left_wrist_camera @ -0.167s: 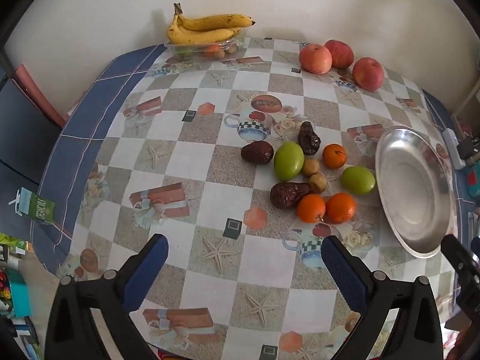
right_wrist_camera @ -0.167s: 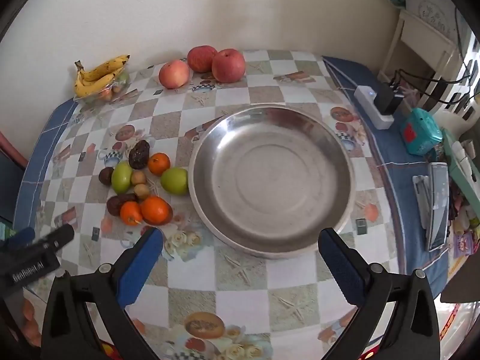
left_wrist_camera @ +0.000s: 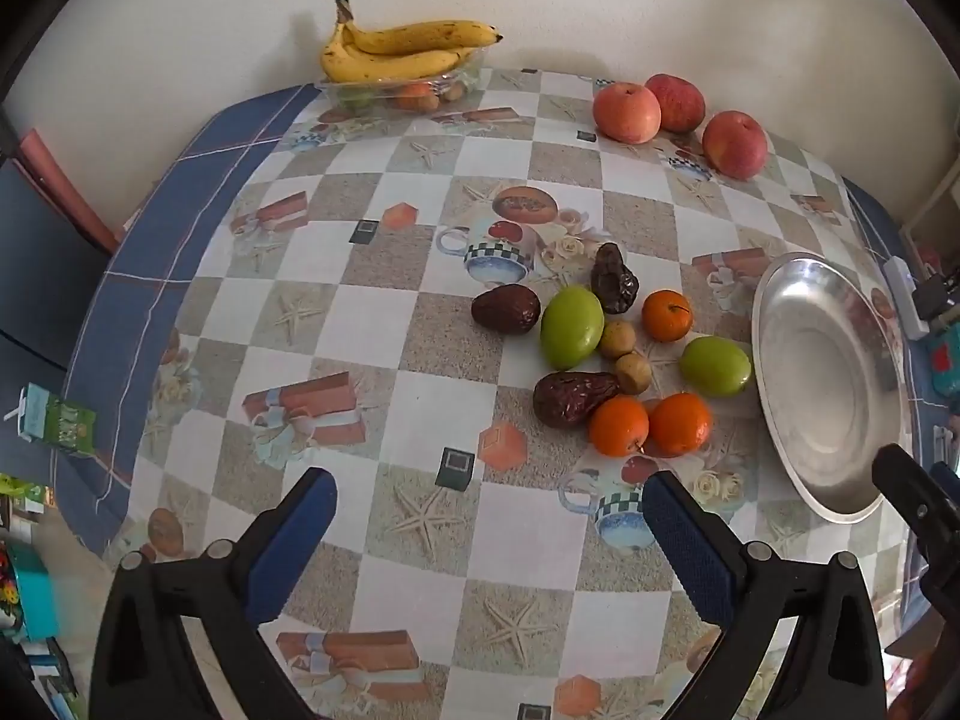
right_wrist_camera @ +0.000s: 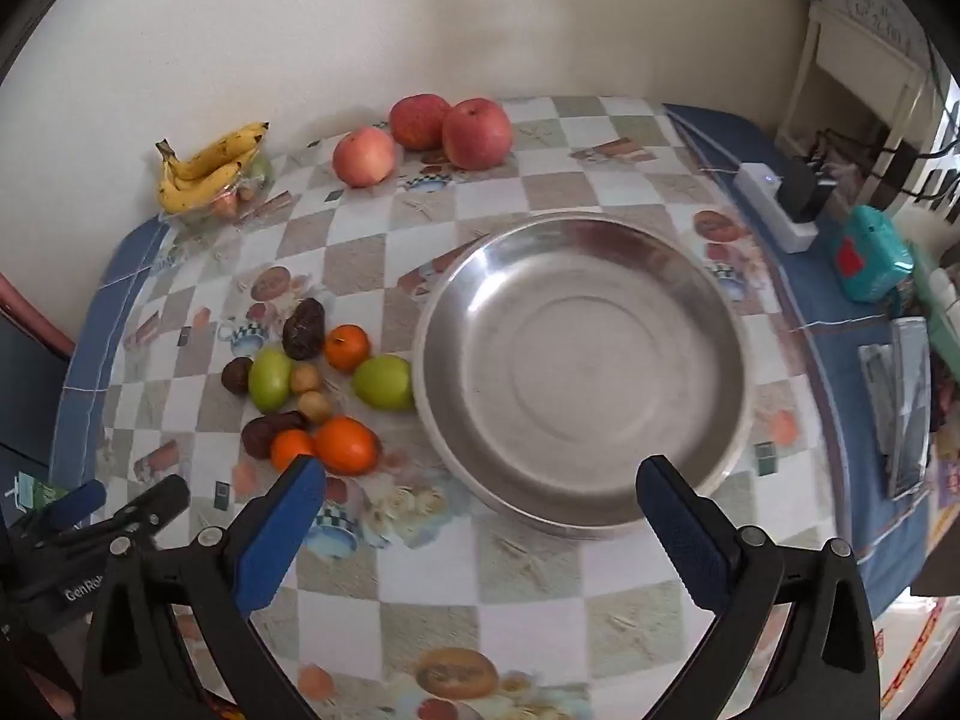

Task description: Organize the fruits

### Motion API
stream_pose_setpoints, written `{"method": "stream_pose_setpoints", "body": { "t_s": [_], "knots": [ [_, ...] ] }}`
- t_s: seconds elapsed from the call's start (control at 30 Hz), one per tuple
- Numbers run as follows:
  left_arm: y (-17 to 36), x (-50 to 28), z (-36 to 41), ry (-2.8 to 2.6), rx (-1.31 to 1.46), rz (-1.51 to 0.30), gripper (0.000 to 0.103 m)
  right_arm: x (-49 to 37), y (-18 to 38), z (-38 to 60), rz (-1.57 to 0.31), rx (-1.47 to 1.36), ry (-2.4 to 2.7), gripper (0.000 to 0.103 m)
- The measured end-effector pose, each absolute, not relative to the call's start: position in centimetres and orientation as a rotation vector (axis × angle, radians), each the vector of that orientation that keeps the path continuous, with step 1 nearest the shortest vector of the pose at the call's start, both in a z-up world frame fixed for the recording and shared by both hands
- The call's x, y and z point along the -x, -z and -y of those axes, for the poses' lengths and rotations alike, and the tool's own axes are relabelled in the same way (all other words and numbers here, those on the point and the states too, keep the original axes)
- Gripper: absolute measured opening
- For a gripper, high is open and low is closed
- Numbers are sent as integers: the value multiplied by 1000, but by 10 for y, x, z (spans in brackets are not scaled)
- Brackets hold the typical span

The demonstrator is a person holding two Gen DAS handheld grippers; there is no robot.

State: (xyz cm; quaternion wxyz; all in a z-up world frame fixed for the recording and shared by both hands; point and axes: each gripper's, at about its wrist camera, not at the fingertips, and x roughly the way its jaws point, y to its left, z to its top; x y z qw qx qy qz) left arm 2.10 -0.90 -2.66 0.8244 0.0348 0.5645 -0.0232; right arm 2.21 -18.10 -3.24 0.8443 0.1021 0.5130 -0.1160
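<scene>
both tongs hang spread and empty over the table, so the sorting looks unstarted. ahead of the left gripper (left_wrist_camera: 489,531) lies a cluster of small orange, green and dark brown fruits (left_wrist_camera: 606,354), loose on the chequered cloth. directly ahead of the right gripper (right_wrist_camera: 480,504) sits the wide, empty steel dish (right_wrist_camera: 579,384). the next move is likely a reach forward to pinch one orange fruit (left_wrist_camera: 618,425).

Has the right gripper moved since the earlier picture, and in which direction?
Yes, slightly. In its own view the metal bowl and the apples now sit further right, so the right gripper shifted or turned left, toward the small fruits.
</scene>
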Motion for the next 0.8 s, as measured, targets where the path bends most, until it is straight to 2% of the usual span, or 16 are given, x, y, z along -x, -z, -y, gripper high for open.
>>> {"method": "stream_pose_setpoints", "body": {
  "t_s": [0.2,0.8],
  "knots": [
    [31,-41,5,21,-110,-1209,103,7,41,188,-1075,-201,253,103],
    [61,-57,19,67,-153,-1280,103,10,70,225,-1111,-147,303,103]
  ]
}}
